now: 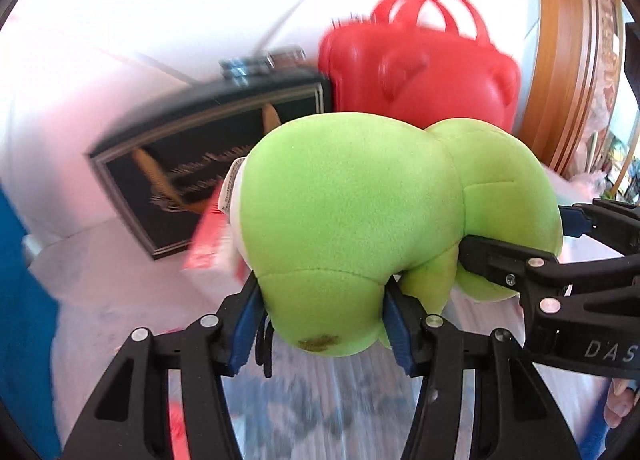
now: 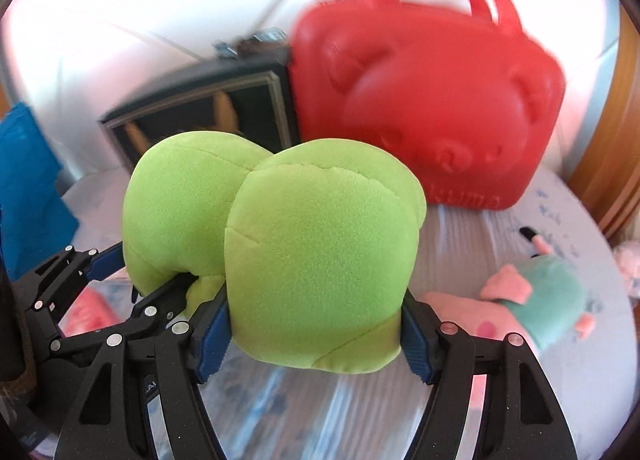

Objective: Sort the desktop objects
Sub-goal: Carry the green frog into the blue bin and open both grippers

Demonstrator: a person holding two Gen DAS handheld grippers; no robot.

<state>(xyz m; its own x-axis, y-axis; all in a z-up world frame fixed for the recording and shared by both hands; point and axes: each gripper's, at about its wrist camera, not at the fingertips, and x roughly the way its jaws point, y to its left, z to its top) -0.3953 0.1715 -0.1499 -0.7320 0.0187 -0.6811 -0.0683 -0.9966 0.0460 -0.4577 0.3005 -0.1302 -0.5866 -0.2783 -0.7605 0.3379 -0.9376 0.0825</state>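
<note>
Both grippers hold one green plush toy (image 1: 360, 212) up in the air, in front of a red bear-face case (image 1: 420, 72).

The left gripper (image 1: 324, 324) pinches a lower lump of the toy between its two blue pads (image 1: 244, 328). The soft cloth bulges out around them. A small brown stain shows on the bottom of that lump. A white tag (image 1: 234, 186) sticks out of the toy on its left side. The print on it is too small to read. A red tag hangs just under it, all blurry.

The right gripper (image 2: 316, 330) pinches another fat lump of the same toy (image 2: 312, 260) between its blue pads (image 2: 214, 334). In the left wrist view it comes in from the right side, and the letters "DAS" show on its black body.

The red case (image 2: 432, 108) stands upright behind the toy, with two loop handles on top. A bear face with round ears is pressed into its front. Raised letters near the bottom read "kuma", and the start of the word is hidden by the toy.

A black box with a silver border (image 1: 192, 164) touches the left side of the case. It has gold writing, too blurry to read.

To the right of the toy, below the case, a pink pig plush in a teal dress (image 2: 536, 296) lies on the pale printed cloth (image 2: 480, 236). Something blue (image 2: 28, 180) sits far to the left of the case.
</note>
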